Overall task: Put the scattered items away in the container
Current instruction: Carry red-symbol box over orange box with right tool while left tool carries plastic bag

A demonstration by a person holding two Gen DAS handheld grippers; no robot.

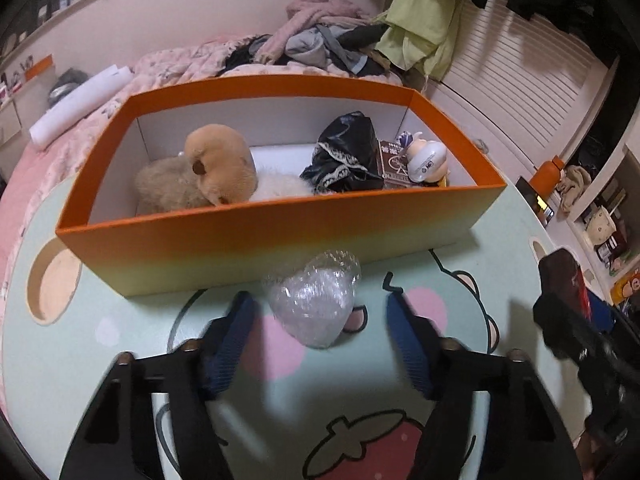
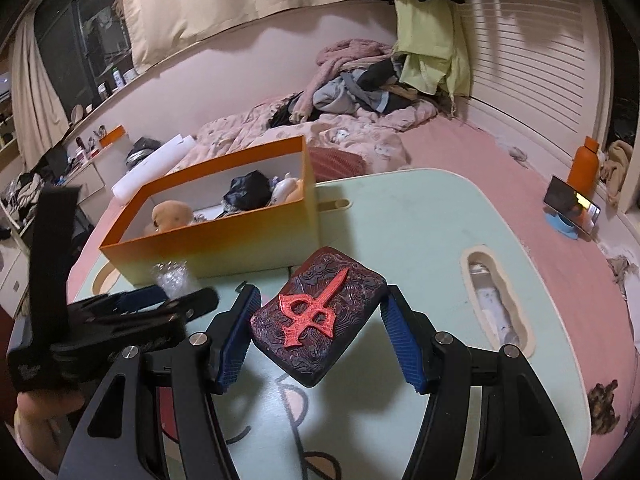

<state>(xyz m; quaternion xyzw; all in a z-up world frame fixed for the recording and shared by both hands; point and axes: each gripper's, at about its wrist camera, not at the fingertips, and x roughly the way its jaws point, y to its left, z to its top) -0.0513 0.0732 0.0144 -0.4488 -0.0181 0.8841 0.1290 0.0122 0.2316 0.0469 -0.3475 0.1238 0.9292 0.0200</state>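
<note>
Left tongs (image 1: pixel 318 322) spread wide, bubble-wrap wad (image 1: pixel 314 300) between blue ribbed pads, neither pad touching. Wad lay on mint cartoon-printed surface (image 1: pixel 500 232), just before orange box (image 1: pixel 276 236) at 12 o'clock. Judged featherlight, crushable, slick film; pinch across middle.

Right tongs (image 2: pixel 318 334) released around dark embossed slab (image 2: pixel 320 320) with red raised emblem; contact not clear. Slab looked rigid, textured, likely grippy; take by long edges. Box held plush toy (image 1: pixel 218 168), black pouch (image 1: pixel 344 156).
</note>
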